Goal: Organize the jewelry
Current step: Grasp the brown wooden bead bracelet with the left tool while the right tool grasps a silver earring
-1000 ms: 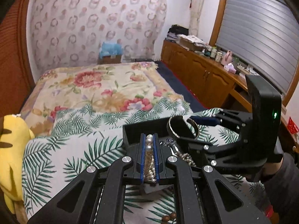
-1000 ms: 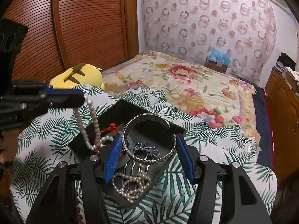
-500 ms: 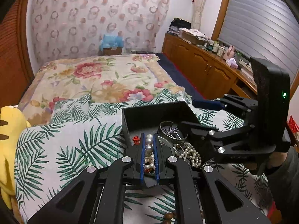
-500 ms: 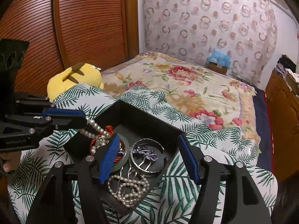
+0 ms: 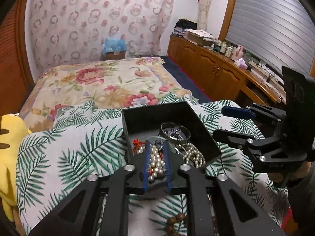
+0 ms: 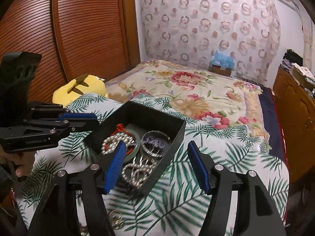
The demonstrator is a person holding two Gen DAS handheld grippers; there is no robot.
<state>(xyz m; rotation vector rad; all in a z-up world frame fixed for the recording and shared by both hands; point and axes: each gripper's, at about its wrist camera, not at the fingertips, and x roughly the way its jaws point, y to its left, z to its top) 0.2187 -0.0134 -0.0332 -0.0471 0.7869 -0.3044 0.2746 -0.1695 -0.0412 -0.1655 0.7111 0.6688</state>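
Observation:
A black open box (image 5: 155, 111) (image 6: 181, 129) sits on the palm-leaf cloth. In it lie a silver bangle (image 5: 176, 135) (image 6: 155, 143) with a purple hair comb, a pearl strand (image 5: 194, 156) (image 6: 137, 172), a green ring and a red knot (image 6: 120, 126). My left gripper (image 5: 156, 153) is at the box's near edge; its jaws stand slightly apart with a pearl necklace (image 5: 155, 163) lying between them. My right gripper (image 6: 157, 163) is open and empty, just above the box's near right edge.
A yellow plush toy (image 6: 78, 87) lies left of the cloth. Brown wooden beads (image 5: 173, 223) lie on the cloth below the left gripper. A flowered bedspread (image 5: 102, 82) stretches behind. Wooden cabinets (image 5: 212, 66) run along the right wall.
The right gripper lowered the silver bangle into the box, let go and drew back, open. The left gripper lowered the pearl necklace into the box and its jaws parted slightly.

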